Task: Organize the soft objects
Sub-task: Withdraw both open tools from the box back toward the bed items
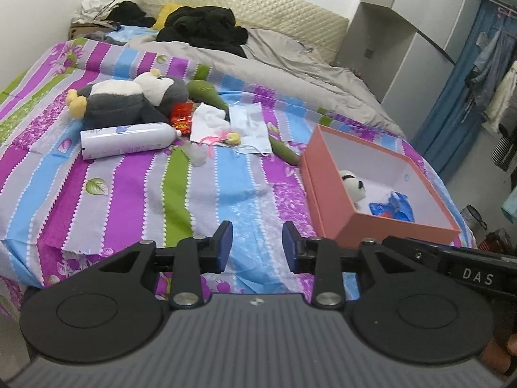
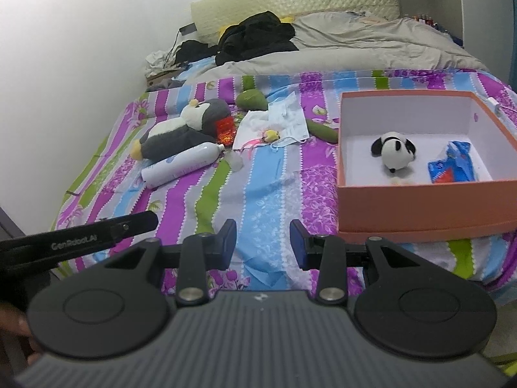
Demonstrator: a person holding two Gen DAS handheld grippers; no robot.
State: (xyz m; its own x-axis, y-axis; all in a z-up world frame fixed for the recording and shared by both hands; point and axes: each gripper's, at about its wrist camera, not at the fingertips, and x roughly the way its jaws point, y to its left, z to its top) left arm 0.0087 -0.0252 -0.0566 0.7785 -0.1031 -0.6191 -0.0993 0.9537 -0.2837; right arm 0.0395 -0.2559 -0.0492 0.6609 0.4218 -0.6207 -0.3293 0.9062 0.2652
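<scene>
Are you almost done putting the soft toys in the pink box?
Just started. Already in the pink box: the little panda toy and a blue packet. In hand: nothing; the left gripper and right gripper are both open and empty. Still out on the bed: the big penguin plush, the green plush, a white cloth and a face mask.

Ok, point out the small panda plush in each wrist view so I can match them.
Left wrist: small panda plush right of centre, low against the near left wall of the pink box.
Right wrist: small panda plush upper right, on the box floor, left of a blue packet.
Shared landmark: the white bottle.
</scene>
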